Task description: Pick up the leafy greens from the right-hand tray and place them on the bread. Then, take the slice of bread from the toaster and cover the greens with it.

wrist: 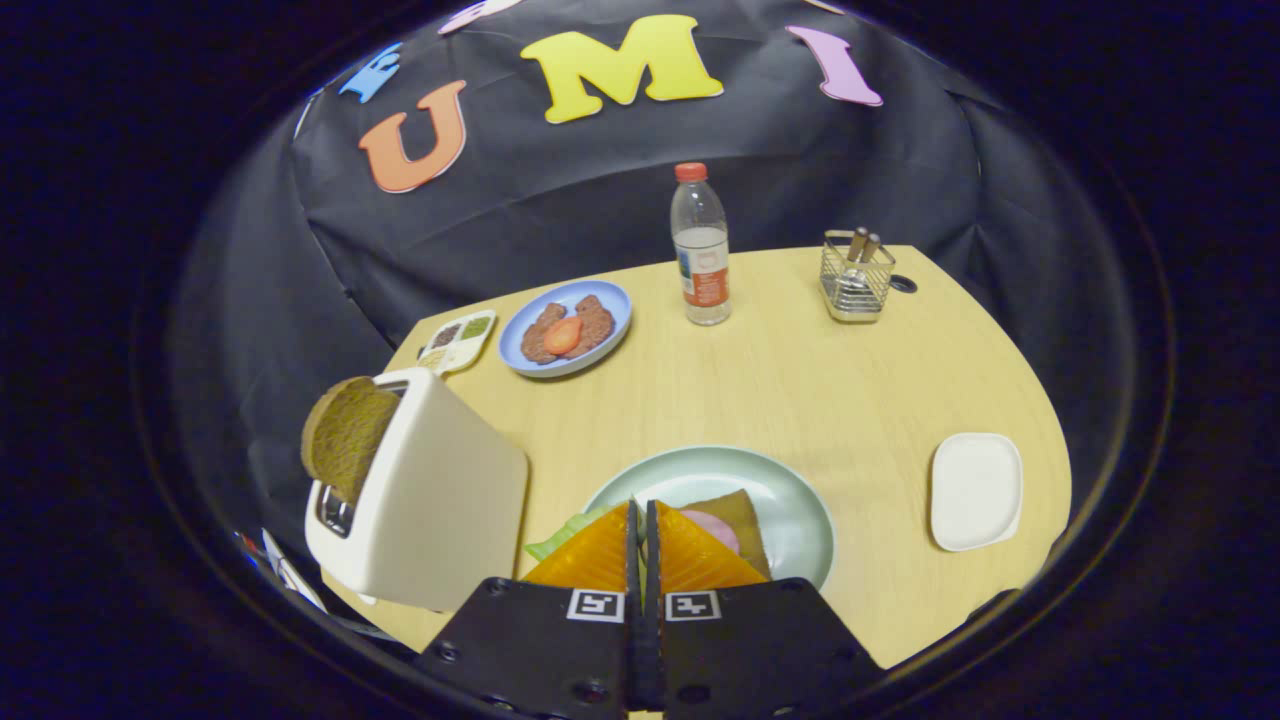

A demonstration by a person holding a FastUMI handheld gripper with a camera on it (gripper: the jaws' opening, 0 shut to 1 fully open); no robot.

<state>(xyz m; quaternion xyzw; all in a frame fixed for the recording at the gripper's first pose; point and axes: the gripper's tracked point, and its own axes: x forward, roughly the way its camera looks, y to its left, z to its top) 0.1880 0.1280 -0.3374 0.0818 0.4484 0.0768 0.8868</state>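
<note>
My gripper [641,505] is shut, its fingers pressed close together over the pale green plate [790,490]. The leafy greens [560,542] stick out from under the left finger, held at the tips. Just right of the fingers, a brown bread slice [748,512] lies on the plate with a pink slice [716,529] on top. To the left stands a white toaster [440,510], tilted in this view, with a brown bread slice [345,435] sticking out of its slot. The white right-hand tray [975,490] holds nothing.
Beyond the plate, a blue plate [612,335] carries brown pieces and a red slice. A small divided dish [458,340] sits beside it. A water bottle [700,250] and a wire caddy [855,280] stand at the table's far edge.
</note>
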